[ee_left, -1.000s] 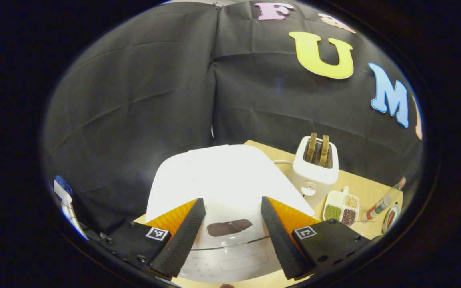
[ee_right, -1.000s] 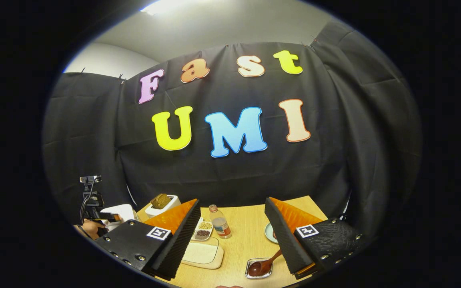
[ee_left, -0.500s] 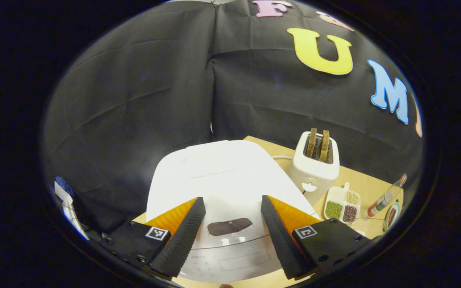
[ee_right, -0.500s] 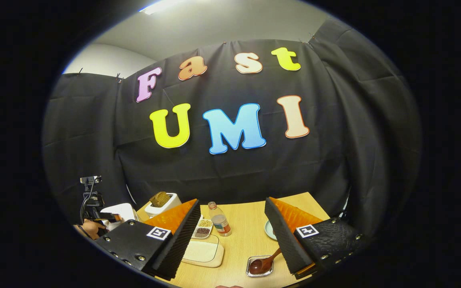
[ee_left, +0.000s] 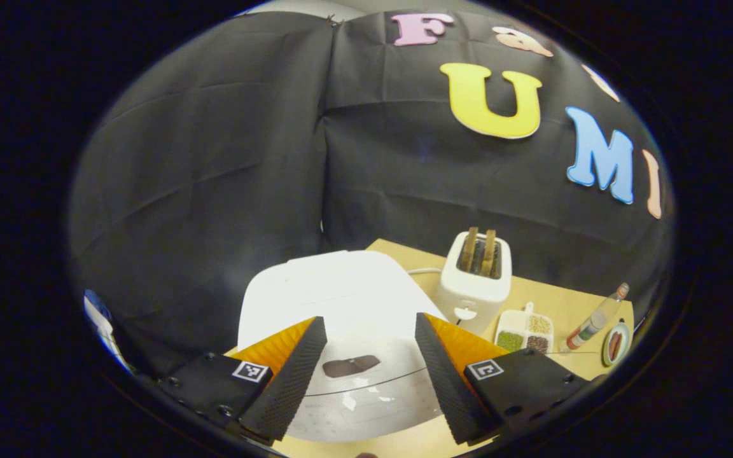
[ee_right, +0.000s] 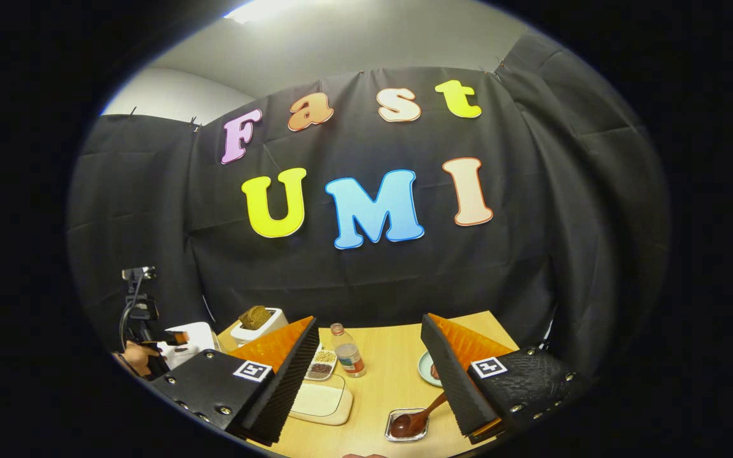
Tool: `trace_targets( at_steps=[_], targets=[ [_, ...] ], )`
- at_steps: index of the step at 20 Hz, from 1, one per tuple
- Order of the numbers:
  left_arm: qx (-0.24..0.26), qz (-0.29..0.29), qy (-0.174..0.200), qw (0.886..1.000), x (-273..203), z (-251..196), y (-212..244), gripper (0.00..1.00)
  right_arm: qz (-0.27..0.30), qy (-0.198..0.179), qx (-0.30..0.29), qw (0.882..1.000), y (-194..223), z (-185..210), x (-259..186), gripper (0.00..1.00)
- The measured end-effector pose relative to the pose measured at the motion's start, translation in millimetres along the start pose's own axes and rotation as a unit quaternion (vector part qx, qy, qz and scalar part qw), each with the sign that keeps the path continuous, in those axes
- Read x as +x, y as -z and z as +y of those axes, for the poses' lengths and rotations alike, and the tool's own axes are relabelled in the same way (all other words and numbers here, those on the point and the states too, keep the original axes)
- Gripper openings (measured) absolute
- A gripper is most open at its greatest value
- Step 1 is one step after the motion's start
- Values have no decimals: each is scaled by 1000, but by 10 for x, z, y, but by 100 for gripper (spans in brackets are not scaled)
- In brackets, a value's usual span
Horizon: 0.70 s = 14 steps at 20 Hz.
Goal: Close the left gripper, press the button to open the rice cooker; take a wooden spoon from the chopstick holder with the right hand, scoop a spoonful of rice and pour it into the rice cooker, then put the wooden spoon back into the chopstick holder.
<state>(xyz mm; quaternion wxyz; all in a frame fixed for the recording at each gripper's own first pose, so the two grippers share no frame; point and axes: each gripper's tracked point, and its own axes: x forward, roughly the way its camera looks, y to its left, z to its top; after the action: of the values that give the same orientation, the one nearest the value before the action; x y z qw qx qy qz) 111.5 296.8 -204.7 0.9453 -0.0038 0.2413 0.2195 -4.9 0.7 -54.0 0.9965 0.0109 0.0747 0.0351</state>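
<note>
Right gripper (ee_right: 369, 381) (fingers apart) above table (ee_right: 392, 346)

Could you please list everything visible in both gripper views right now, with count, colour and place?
Rice cooker: one, white, lid down, near left of the table, ahead of the left gripper.
Button: one, dark, on the cooker's front.
Toaster: one, white, two brown slices in it, right of the cooker.
Divided dish: one, white, green, pale and dark grains, right of the toaster.
Bottle: one, clear, mid-table.
Tray of rice: one, pale, near edge.
Wooden spoon: one, brown, bowl in a small shiny container.
Plate: one, pale green, partly behind the right gripper.
Table: one, light wood.
Left gripper: open.
Right gripper: open.
</note>
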Motion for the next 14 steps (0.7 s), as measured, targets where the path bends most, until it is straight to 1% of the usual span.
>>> trace_targets(
  at_steps=[3,4,6,8,10,11,13,14],
  targets=[
    [13,-66,47,997,-431,-444,-514,96,-7,5,-3,1000,-53,-51,-16,98],
    [11,-89,64,994,-590,-592,-700,97,-10,7,-5,1000,-80,-65,-21,98],
    [14,-127,91,988,-920,-838,-993,97,-16,8,-8,1000,-148,-71,-41,98],
    [18,-170,119,978,-1243,-1119,-1246,97,-26,9,-8,1000,-238,-69,-62,98],
    [27,-203,141,969,-1615,-1355,-1405,97,-36,13,-8,999,-328,-82,-92,98],
    [29,-202,159,966,-1780,-1478,-1393,95,-41,14,-7,999,-368,-80,-109,98],
    [20,-204,185,961,-2124,-1700,-1372,98,-48,22,-10,999,-434,-101,-130,98],
    [15,-210,201,957,-2289,-1826,-1399,95,-51,25,-9,998,-462,-94,-149,98]
  ],
)
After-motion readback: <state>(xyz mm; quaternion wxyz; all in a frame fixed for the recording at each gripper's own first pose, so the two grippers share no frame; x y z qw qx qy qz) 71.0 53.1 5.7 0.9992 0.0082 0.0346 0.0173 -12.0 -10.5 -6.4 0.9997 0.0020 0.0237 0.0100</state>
